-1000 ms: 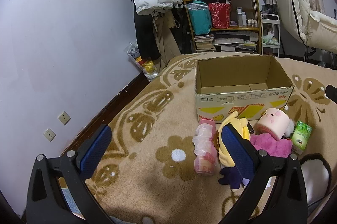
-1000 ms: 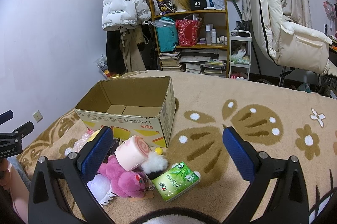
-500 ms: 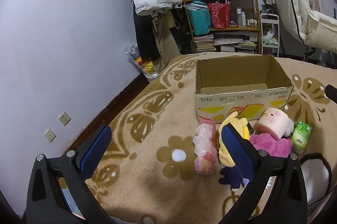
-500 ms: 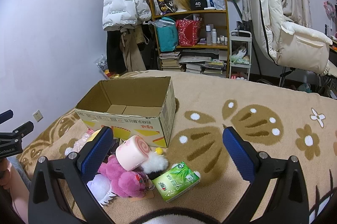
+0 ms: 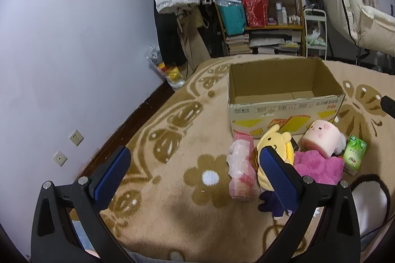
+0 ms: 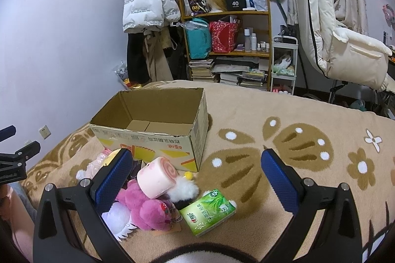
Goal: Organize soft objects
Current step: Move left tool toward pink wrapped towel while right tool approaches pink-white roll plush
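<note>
Both hand-held grippers are held with jaws spread apart and nothing between them: the left hand-held gripper (image 5: 195, 169) and the right hand-held gripper (image 6: 196, 170). An open cardboard box (image 6: 158, 134) is set on the flowered blanket (image 6: 296, 127). At the box's 6 o'clock side, soft things are heaped: a pink roll plush (image 6: 156, 176), a magenta plush (image 6: 148, 208), a yellow plush (image 5: 274, 142) and a green tissue pack (image 6: 207, 211).
</note>
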`<state>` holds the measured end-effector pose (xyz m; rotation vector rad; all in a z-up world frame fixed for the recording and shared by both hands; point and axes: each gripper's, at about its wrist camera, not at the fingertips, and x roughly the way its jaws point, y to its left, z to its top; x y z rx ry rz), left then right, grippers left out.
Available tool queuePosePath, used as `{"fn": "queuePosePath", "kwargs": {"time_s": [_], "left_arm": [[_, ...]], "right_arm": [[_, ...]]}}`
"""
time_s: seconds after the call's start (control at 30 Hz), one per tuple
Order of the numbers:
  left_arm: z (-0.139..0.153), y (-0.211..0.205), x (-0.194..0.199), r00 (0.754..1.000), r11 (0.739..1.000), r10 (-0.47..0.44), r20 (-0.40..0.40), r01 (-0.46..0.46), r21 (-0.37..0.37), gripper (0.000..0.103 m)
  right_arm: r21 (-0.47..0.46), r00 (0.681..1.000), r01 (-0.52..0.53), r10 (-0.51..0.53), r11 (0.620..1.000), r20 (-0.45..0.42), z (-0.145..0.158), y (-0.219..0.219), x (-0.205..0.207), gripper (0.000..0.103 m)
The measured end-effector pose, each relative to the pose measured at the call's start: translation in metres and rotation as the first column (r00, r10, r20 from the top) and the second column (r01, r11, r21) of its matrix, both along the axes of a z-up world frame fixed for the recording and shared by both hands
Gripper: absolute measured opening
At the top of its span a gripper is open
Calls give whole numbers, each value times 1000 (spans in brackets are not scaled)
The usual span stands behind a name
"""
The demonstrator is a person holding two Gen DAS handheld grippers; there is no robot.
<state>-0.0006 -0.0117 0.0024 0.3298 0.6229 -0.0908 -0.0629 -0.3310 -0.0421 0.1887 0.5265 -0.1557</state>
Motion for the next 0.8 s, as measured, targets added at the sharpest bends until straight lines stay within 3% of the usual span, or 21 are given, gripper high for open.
{"fn": "queuePosePath", "kwargs": {"time_s": [0.33,0.47,0.8], "left_arm": [[-8,-1,38,996,999,-5,-84,1,-44,103],[-15,-3,56,993,1000,4,-120,-7,-27,103],[-49,-10,95,966,1000,3,-260,-9,-23,103]], "right_arm": [[-16,994,-83,81,996,-73,-15,13,28,103],[-11,988,-118,116,993,-101,-23,19,42,103],[11,975,-170,170,985,-142,-41,30,75,103]]}}
